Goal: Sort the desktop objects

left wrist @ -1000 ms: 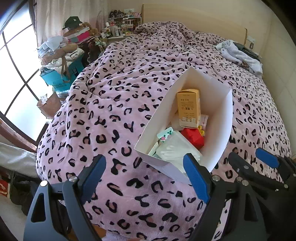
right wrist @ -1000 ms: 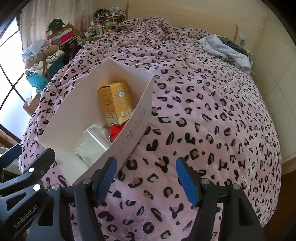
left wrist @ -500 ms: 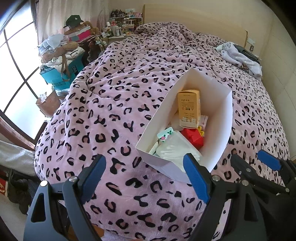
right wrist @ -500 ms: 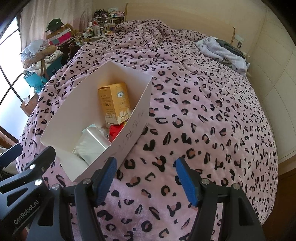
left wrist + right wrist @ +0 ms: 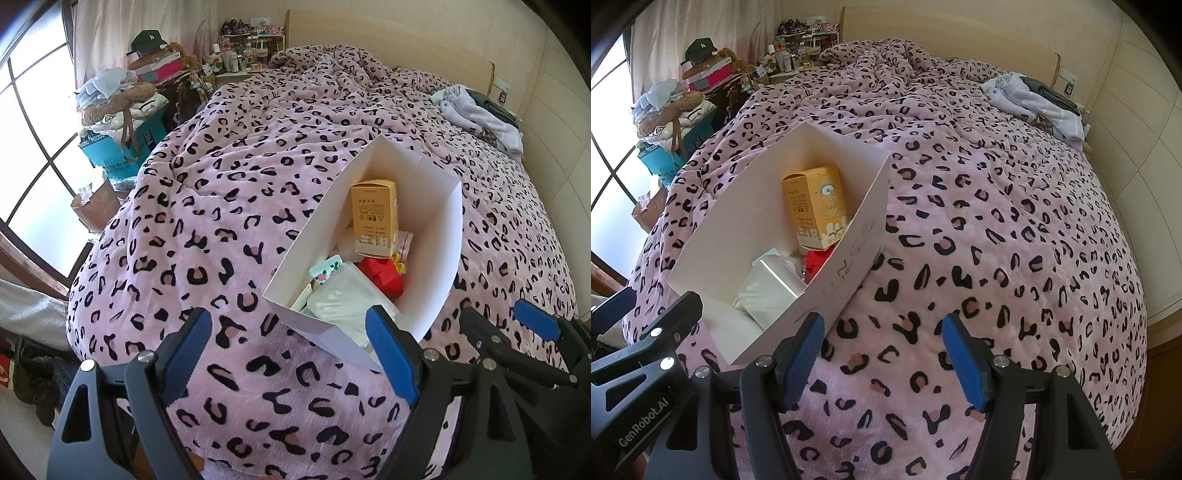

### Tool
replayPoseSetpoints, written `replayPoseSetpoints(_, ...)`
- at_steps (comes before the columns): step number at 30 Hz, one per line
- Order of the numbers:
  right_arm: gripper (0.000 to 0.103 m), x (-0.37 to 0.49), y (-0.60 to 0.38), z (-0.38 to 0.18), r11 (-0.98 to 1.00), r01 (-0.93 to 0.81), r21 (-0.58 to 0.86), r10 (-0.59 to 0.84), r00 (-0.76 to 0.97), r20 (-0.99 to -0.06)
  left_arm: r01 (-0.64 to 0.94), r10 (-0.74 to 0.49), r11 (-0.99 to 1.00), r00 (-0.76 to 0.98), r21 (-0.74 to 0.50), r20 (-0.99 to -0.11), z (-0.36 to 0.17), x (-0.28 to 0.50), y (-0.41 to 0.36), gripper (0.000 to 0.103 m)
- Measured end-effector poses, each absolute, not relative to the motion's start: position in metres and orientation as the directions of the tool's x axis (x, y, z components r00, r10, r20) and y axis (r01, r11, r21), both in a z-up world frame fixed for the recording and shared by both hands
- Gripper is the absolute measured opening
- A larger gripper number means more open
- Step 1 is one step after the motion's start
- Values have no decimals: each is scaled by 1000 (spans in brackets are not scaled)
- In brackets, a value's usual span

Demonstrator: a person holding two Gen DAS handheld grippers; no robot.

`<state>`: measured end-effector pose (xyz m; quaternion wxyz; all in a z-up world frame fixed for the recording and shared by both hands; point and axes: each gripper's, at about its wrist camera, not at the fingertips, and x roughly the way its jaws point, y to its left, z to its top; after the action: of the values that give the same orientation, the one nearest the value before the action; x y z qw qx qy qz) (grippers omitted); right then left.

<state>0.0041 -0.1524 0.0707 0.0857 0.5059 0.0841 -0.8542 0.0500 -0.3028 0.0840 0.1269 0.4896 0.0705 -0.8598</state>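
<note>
Nothing has shifted over the last second: our left claw [image 5: 291, 350] and right claw [image 5: 886, 350] both hang open and empty. The white box [image 5: 436, 221], holding the yellow carton [image 5: 375, 218], sits on the bed [image 5: 997, 221] just ahead between them. Sorting looks finished.

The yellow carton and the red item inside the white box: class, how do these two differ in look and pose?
The yellow carton is a tall printed rectangular pack leaning against the far end of the white box; the red item is squat, plain and unprinted, sitting low on the floor. The yellow carton shows fully, while the red item is partly hidden in the right wrist view. Both lie inside the white box, touching neither gripper.
</note>
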Motion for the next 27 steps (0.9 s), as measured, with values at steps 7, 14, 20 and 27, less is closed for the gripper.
replayPoseSetpoints(7, 68, 3, -152, 70, -971, 234, -56, -64, -475, -877, 291, -133, -956, -486, -17, -864, 83, 49, -304, 86)
replayPoseSetpoints(14, 68, 3, -154, 70, -970, 235, -61, -60, -476, -878, 296, -131, -955, -483, -20, -866, 82, 49, -305, 86)
replayPoseSetpoints(20, 68, 3, -155, 70, -970, 235, -63, -58, -475, -878, 296, -124, -955, -478, -27, -870, 80, 49, -308, 86)
replayPoseSetpoints(27, 68, 3, -154, 70, -970, 234, -65, -56, -474, -879, 287, -99, -957, -475, -48, -874, 77, 48, -311, 86)
